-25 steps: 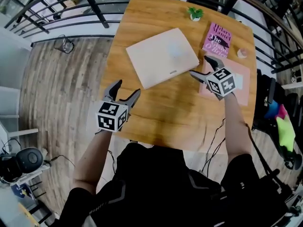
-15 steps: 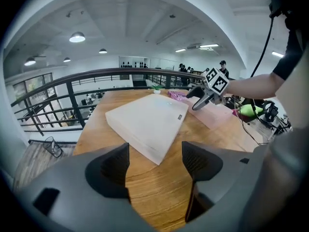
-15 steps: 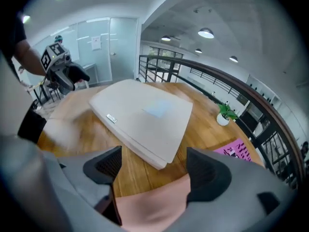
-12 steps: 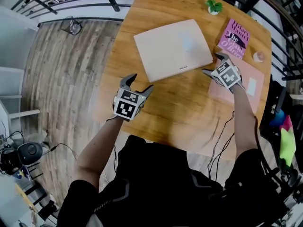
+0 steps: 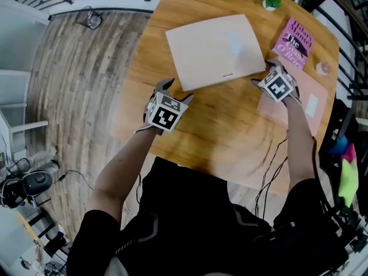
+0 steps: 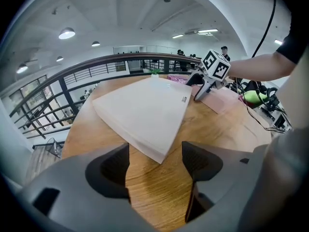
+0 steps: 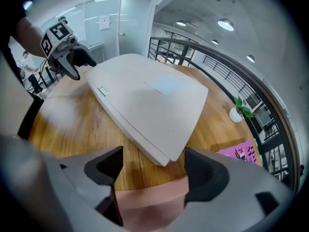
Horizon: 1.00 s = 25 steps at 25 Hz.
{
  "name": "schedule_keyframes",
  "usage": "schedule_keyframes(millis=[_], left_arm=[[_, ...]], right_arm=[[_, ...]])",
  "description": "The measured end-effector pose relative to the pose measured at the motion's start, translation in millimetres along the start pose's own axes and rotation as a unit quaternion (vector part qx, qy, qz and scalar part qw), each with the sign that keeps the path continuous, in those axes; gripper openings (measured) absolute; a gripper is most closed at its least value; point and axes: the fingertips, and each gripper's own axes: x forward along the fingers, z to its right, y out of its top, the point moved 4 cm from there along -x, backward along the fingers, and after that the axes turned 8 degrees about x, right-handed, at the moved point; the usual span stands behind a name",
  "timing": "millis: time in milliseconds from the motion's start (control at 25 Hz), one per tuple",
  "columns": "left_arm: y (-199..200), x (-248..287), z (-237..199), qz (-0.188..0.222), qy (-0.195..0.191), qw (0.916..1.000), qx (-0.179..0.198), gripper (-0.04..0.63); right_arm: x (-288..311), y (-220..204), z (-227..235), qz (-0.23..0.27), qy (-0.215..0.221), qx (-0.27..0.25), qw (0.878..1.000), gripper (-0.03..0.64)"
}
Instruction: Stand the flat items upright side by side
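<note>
The white box (image 5: 215, 49) lies flat on the far half of the desk (image 5: 230, 134), about midway between its left and right edges. The pink book (image 5: 295, 41) lies flat near the far right corner, close to the box but apart from it. A pink sheet (image 5: 310, 105) lies flat along the right edge, nearer the person than the book. A small plant (image 5: 269, 0) stands at the far edge.

The left gripper (image 5: 175, 91) is over the desk's left half, at the box's near left corner. Its jaws stand wide apart with nothing between them. In the left gripper view the box's corner points at the gap and stops just short of it.

The right gripper (image 5: 261, 73) is at the box's near right corner, over the inner edge of the sheet. Its jaws are also wide apart and hold nothing. In the right gripper view that corner points into the gap without reaching between the pads.
</note>
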Motion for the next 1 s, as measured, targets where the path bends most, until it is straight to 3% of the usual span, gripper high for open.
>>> schedule_keyframes(millis=[200, 400, 840, 1000], left_arm=[[5.7, 11.4, 2.1, -0.005, 0.002, 1.0000, 0.002, 0.354], [6.9, 18.5, 3.1, -0.012, 0.007, 0.9999, -0.005, 0.354], [6.2, 20.6, 0.2, -0.020, 0.015, 0.9995, -0.018, 0.338], [3.3, 17.0, -2.5, -0.023, -0.001, 0.9994, -0.026, 0.321]], right_arm=[[6.8, 0.2, 0.7, -0.009, -0.006, -0.014, 1.000, 0.399], [6.7, 0.1, 6.6, -0.013, -0.031, -0.023, 0.999, 0.324], [12.4, 1.2, 6.0, -0.020, -0.048, -0.034, 0.998, 0.320], [4.7, 5.9, 3.3, -0.013, -0.059, -0.029, 0.998, 0.304]])
